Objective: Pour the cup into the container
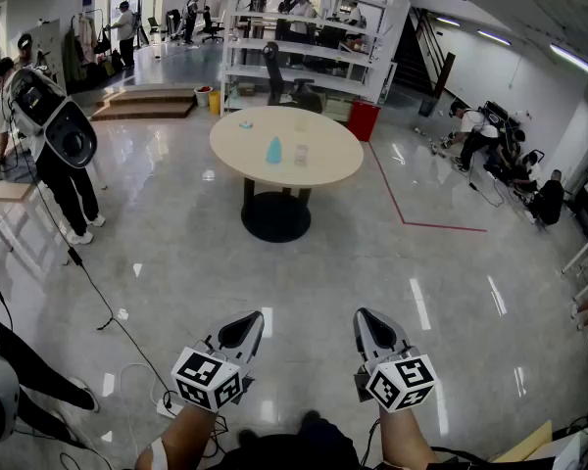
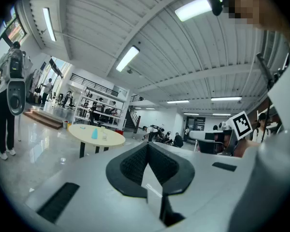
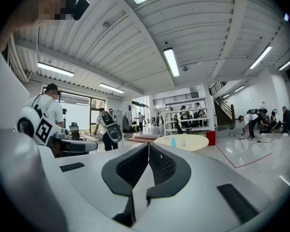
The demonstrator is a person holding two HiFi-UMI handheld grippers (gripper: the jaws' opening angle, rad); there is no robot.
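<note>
A round beige table [image 1: 240, 150] stands far ahead across the glossy floor. On it are a light blue cup [image 1: 274, 151] and a clear container [image 1: 301, 155], standing close together near the middle. My left gripper [image 1: 251, 321] and right gripper [image 1: 366, 319] are held low near my body, side by side and far from the table. Both are shut with nothing between their pads. The left gripper view shows its closed tips [image 2: 148, 145] with the table [image 2: 111, 140] and the blue cup [image 2: 94, 134] small at the left. The right gripper view shows the same beyond its tips [image 3: 149, 145]: blue cup [image 3: 173, 141], container [image 3: 183, 140].
A person [image 1: 54, 145] with bulky gear stands at the left by a small table. Cables [image 1: 108, 316] trail over the floor at lower left. Behind the round table stand shelving [image 1: 294, 42] and a red bin [image 1: 363, 120]. Several people [image 1: 490, 135] crouch at the right, past a red floor line [image 1: 402, 204].
</note>
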